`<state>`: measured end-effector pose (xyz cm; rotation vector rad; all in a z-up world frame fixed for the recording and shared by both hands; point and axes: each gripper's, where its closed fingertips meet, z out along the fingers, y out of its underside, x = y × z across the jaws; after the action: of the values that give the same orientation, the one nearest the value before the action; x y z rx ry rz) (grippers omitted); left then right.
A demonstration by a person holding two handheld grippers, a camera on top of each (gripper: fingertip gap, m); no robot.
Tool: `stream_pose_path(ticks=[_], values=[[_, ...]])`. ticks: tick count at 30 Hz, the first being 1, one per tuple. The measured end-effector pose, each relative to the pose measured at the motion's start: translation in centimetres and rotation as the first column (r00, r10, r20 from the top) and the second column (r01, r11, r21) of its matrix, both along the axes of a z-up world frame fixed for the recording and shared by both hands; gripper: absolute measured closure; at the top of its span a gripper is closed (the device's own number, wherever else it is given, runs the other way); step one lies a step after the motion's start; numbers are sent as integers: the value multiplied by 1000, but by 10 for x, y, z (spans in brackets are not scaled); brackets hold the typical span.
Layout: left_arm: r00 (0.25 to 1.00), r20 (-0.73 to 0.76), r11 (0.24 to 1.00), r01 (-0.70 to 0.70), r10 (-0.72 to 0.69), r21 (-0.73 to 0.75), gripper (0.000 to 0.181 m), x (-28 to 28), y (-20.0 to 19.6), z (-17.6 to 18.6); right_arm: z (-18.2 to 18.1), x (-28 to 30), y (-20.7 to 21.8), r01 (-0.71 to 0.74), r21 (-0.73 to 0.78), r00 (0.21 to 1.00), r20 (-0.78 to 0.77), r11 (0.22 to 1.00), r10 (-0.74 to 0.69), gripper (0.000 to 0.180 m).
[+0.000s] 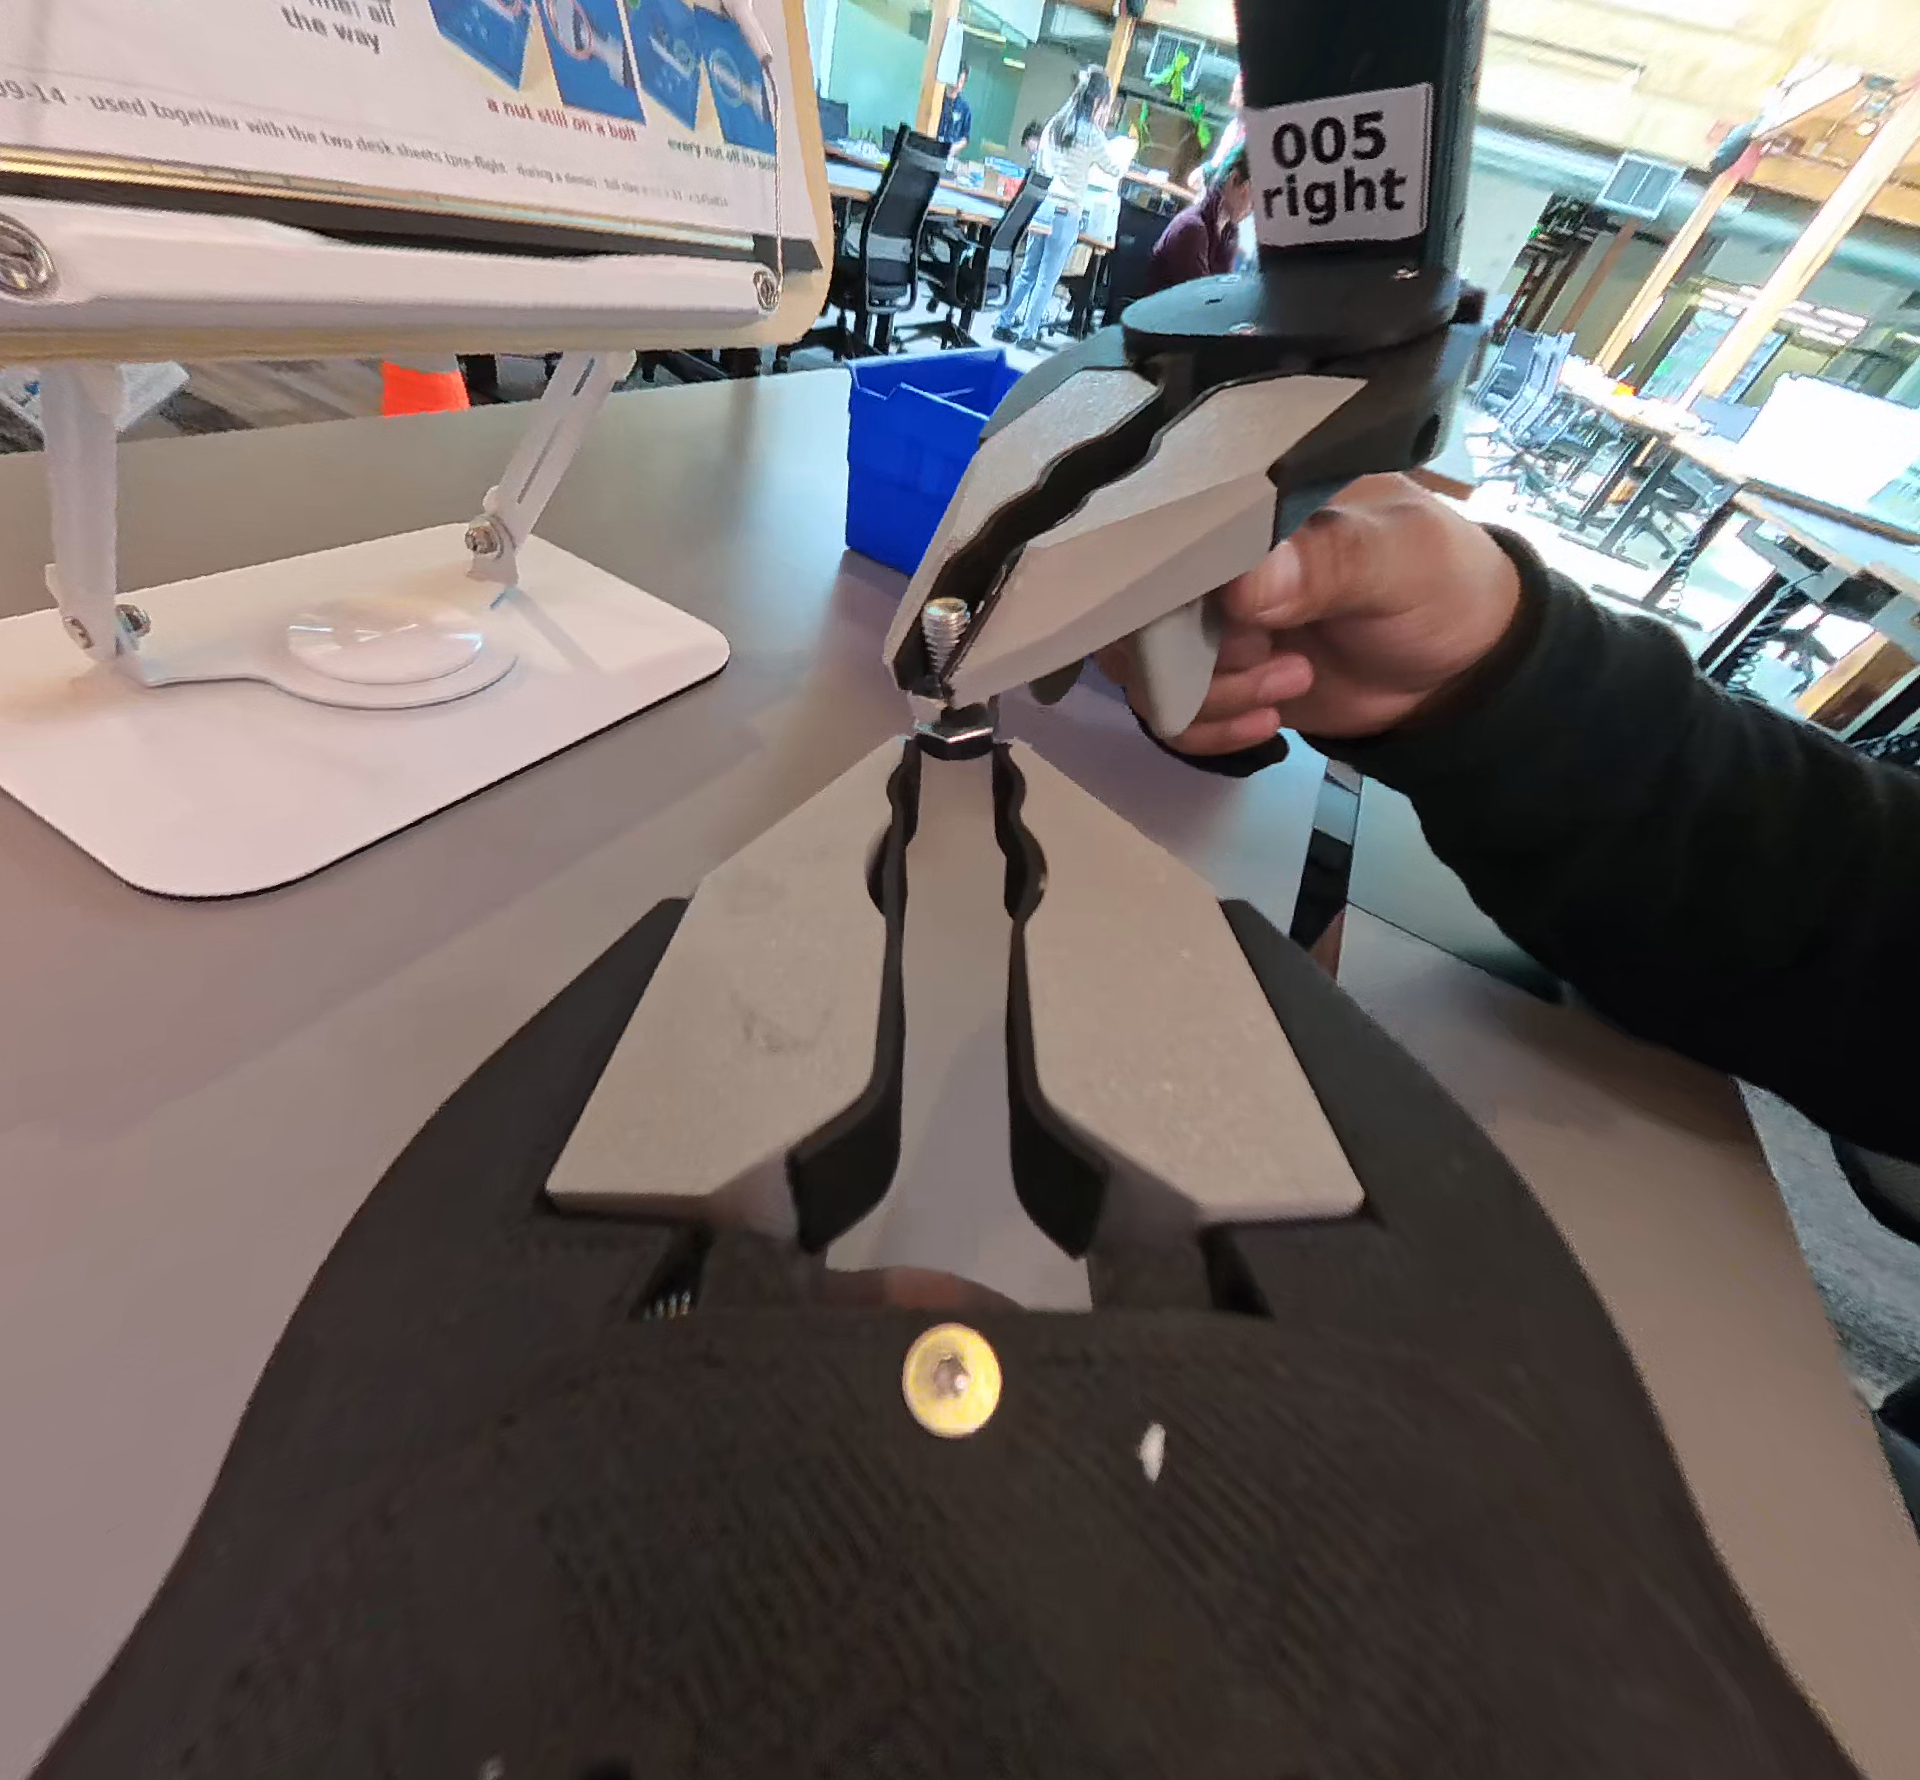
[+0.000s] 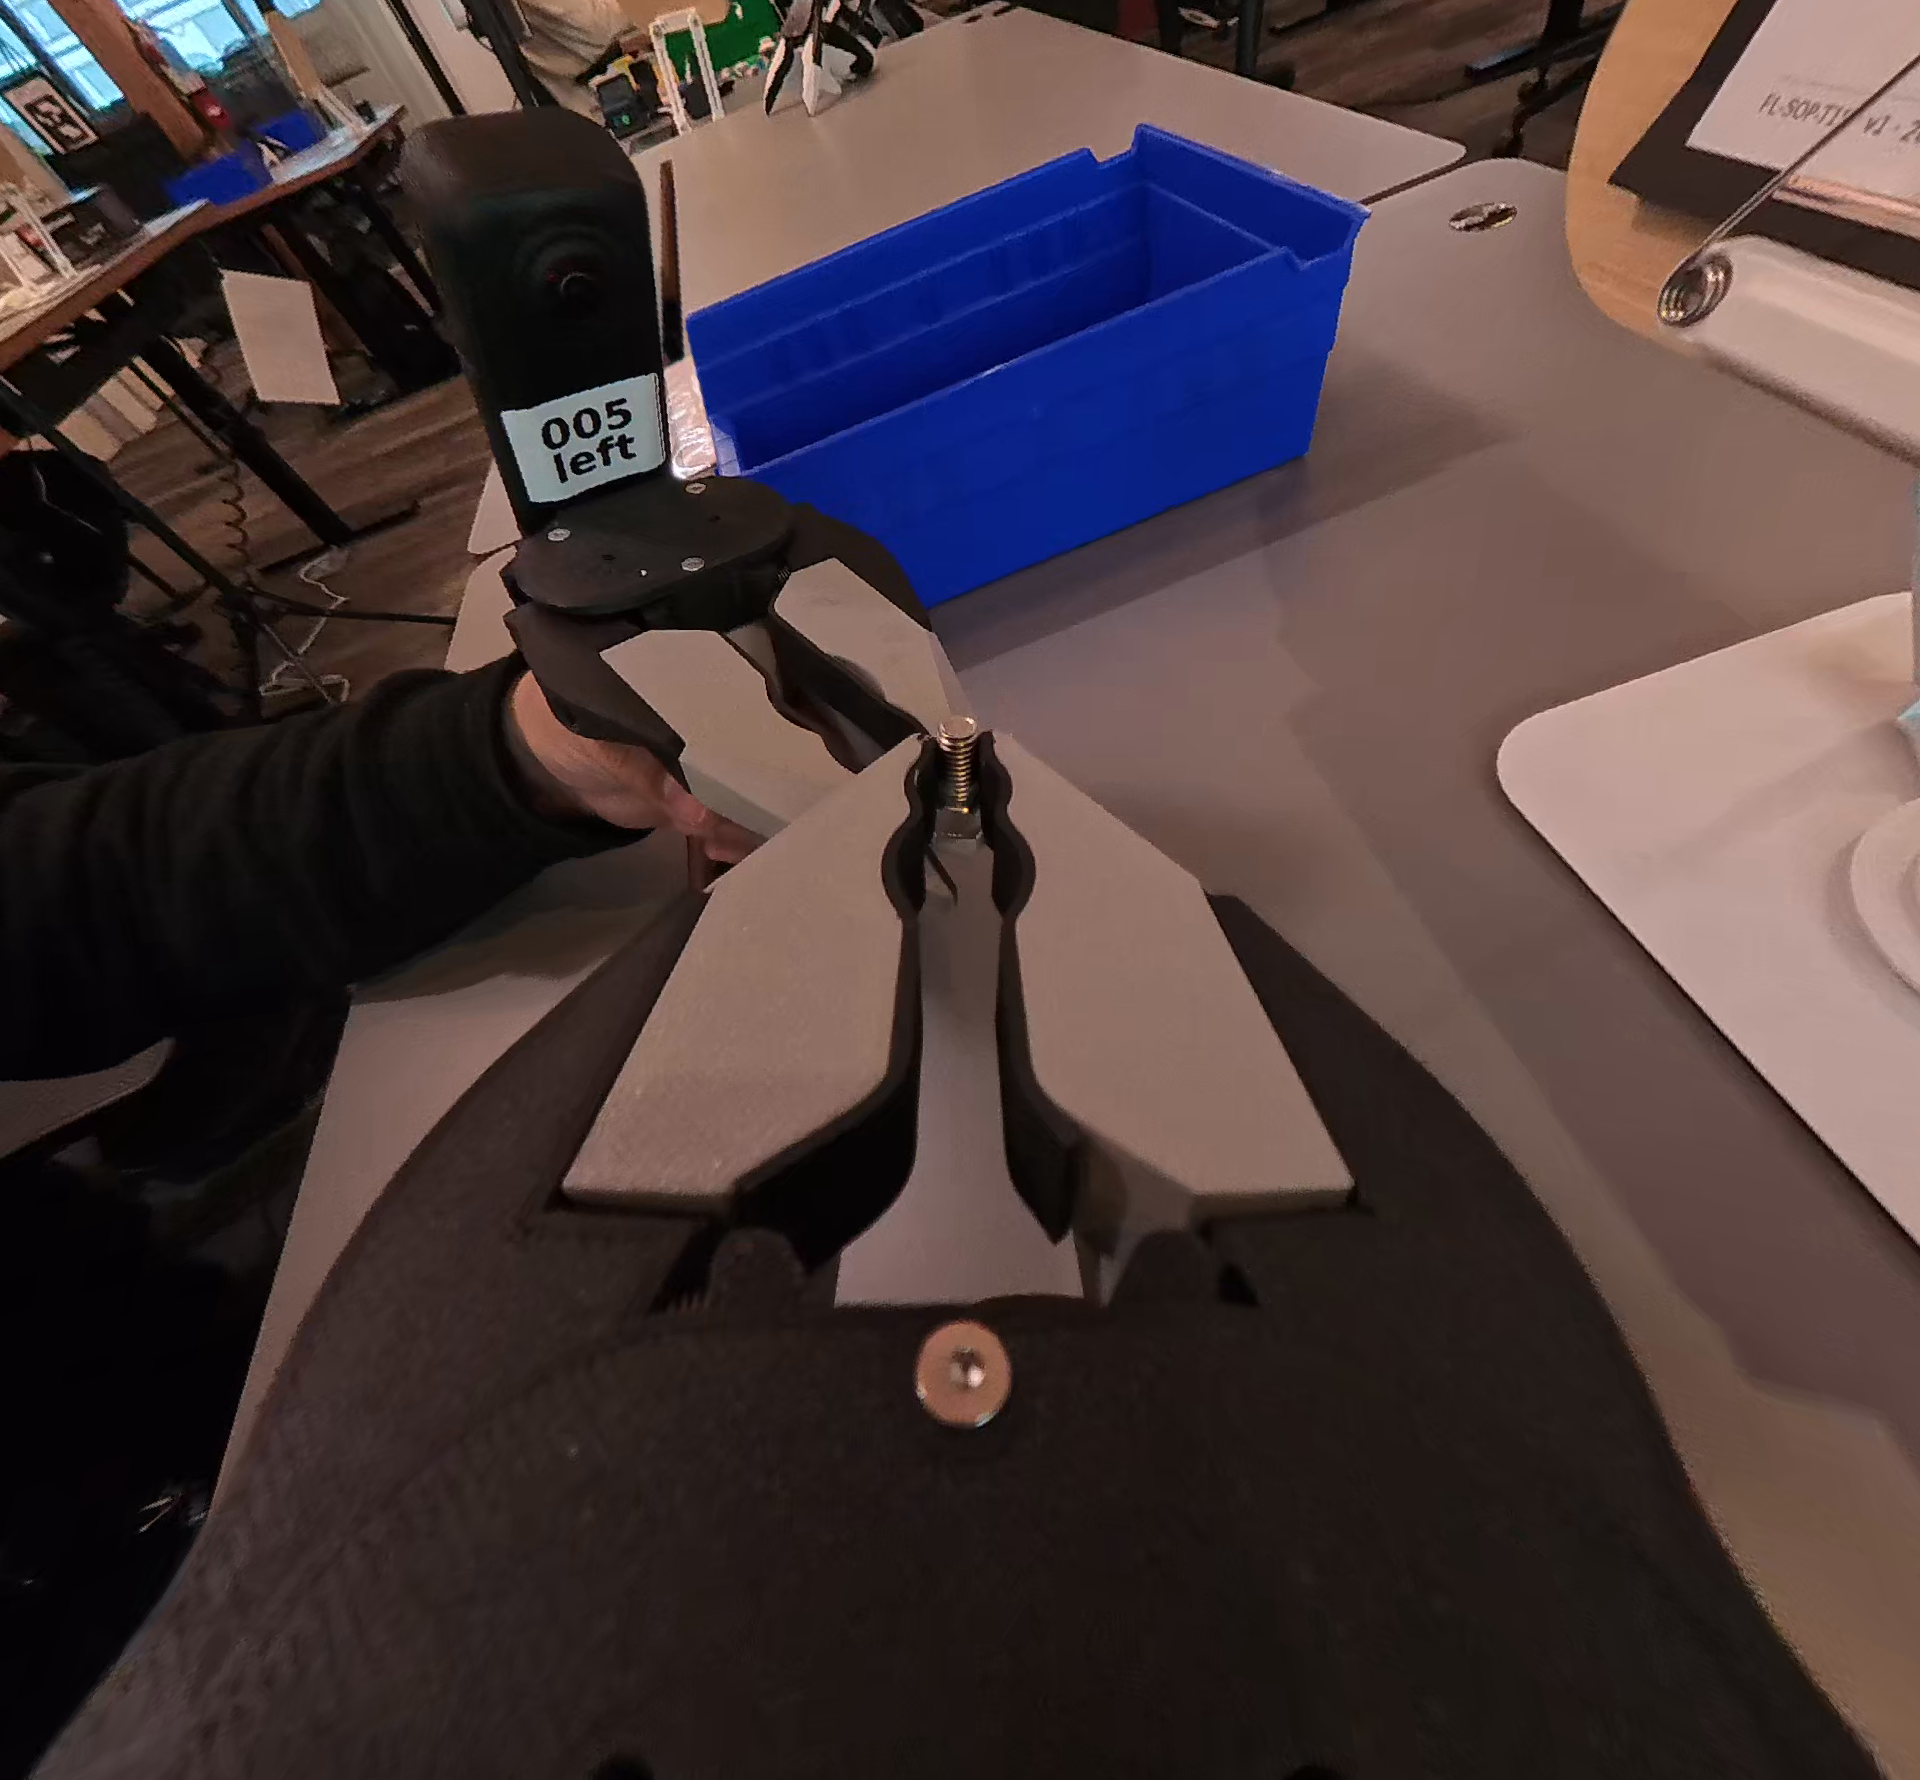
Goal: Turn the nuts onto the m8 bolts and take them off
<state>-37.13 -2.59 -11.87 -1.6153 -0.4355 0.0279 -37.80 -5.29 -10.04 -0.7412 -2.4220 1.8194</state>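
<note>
A silver M8 bolt (image 1: 941, 641) stands upright above the grey table, threaded end up. My right gripper (image 1: 928, 683) reaches in from the upper right and is shut on its threaded shaft. My left gripper (image 1: 951, 749) comes from below and is shut on the hex nut (image 1: 951, 731) at the bolt's lower end. In the right wrist view, my right gripper (image 2: 954, 780) clamps the bolt (image 2: 954, 754). The nut (image 2: 956, 837) shows in the gap between its fingers. The left gripper's fingers (image 2: 852, 629) come in from the left, with their tips hidden under my right finger.
A blue bin (image 2: 1018, 483) stands on the grey table (image 2: 1351, 691) behind the grippers; it also shows in the left wrist view (image 1: 904, 473). A white stand (image 1: 343, 691) holding an instruction sheet is to the left. A person's hand (image 1: 1351, 608) holds the right gripper. Less than 4 cm separates the two grippers' tips.
</note>
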Motion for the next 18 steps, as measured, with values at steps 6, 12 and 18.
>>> stream_pose_path(ticks=[6,12,18], values=[[1000,22,996,-14,16,-94,170,-4,1,-20,-18,-5,1,-1,23,999,46,1000,0,175],[995,72,981,-48,62,-186,170,-11,0,-40,-38,-13,2,23,78,998,50,997,-27,175],[979,82,925,-149,188,-351,166,-29,-16,-67,-78,-32,18,134,283,990,-5,950,-138,175]])
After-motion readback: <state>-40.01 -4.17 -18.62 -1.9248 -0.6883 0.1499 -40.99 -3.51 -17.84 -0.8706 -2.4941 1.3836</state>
